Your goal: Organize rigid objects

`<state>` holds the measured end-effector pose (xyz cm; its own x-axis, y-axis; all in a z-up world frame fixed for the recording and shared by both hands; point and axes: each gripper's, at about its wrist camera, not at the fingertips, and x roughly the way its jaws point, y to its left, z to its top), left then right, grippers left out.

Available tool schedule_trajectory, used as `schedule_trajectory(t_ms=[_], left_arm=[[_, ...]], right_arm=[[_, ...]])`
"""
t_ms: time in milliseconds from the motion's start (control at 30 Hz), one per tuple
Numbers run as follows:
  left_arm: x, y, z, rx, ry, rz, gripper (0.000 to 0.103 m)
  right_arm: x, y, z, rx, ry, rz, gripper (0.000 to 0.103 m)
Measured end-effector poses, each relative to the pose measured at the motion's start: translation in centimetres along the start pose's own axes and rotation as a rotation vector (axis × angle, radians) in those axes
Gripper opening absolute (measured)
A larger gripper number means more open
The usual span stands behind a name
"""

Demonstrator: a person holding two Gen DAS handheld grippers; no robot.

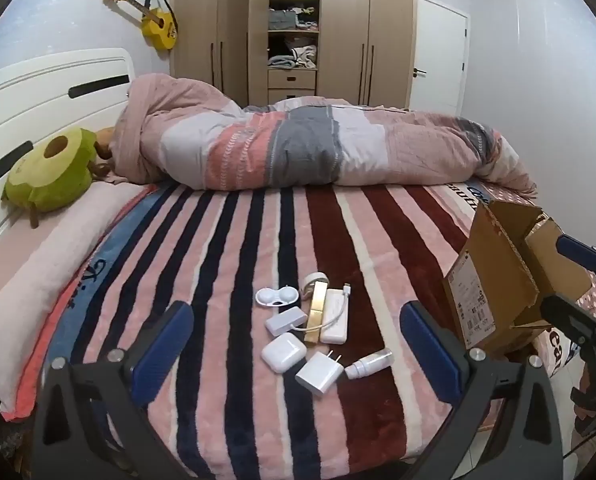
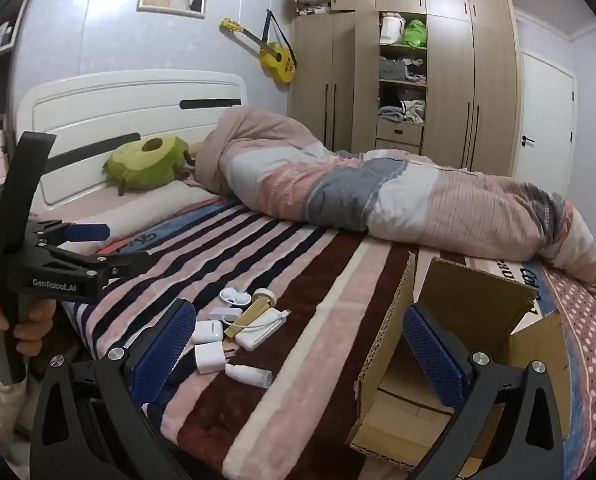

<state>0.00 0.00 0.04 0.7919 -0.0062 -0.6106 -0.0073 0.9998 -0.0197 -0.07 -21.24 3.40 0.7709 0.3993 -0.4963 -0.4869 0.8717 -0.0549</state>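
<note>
The cardboard box [image 2: 469, 320] runs off the right wrist view at 5 o'clock, and the right gripper [image 2: 298, 350] covers part of its inside. In the left wrist view the box [image 1: 493, 280] hides one finger of the right gripper [image 1: 569, 276]. The label print is too small to read. The rolled duvet [image 1: 298, 144] covers most of a brown plush toy [image 1: 104, 144] at 9 o'clock.
</note>
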Motion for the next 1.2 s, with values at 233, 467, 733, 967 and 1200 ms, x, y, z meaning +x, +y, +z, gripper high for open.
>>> schedule_trajectory(t_ms=[233, 467, 733, 967, 1200], left_arm=[[0.7, -1.5, 0.2, 0.023, 0.007, -0.015, 0.102], [1.2, -1.1, 0.2, 0.005, 0.001, -0.036, 0.102], [0.7, -0.9, 0.3, 0.006, -0.019, -0.044, 0.102], [0.4, -0.3, 0.2, -0.003, -0.021, -0.049, 0.102], [0.2, 0.0, 0.2, -0.009, -0.022, -0.057, 0.102]], right_arm=[[0.9, -0.9, 0.0, -0.013, 0.017, -0.008, 0.103], [1.7, -1.3, -0.7, -0.002, 0.009, 0.012, 0.103], [1.5, -1.3, -0.4, -0.002, 0.008, 0.007, 0.102], [1.5, -1.4, -0.4, 0.004, 0.014, 0.010, 0.102], [1.4, -1.7, -0.4, 0.007, 0.014, 0.009, 0.102]])
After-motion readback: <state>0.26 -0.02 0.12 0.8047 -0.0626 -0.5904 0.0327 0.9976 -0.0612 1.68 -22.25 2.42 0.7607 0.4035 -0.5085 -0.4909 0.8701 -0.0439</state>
